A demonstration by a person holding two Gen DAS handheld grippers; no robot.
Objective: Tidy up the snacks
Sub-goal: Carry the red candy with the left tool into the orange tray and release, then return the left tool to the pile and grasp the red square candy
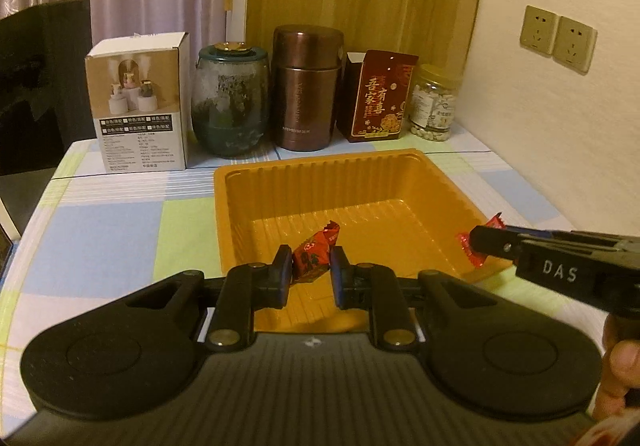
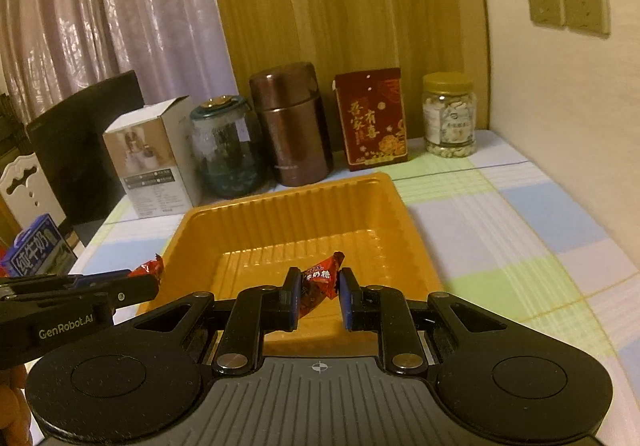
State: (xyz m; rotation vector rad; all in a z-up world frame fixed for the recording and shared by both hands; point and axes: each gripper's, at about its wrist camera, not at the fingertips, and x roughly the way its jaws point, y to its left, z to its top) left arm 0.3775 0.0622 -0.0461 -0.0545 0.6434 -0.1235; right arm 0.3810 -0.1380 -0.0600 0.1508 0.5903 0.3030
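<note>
— Red wrappers in both grips! The left gripper [image 1: 310,272] is clamped on a candy [image 1: 314,256], and the right gripper [image 2: 320,296] pinches a second candy [image 2: 318,282].

— Both over the near edge of the orange tray [image 1: 280,182]?

— Yes, and the tray looks empty. I'd say nothing is sorted yet; both drops remain.

Your way into the tray [image 1: 400,182] at 12 o'clock is open; jars [image 1: 230,98] and boxes [image 1: 138,102] wall its far side.
</note>
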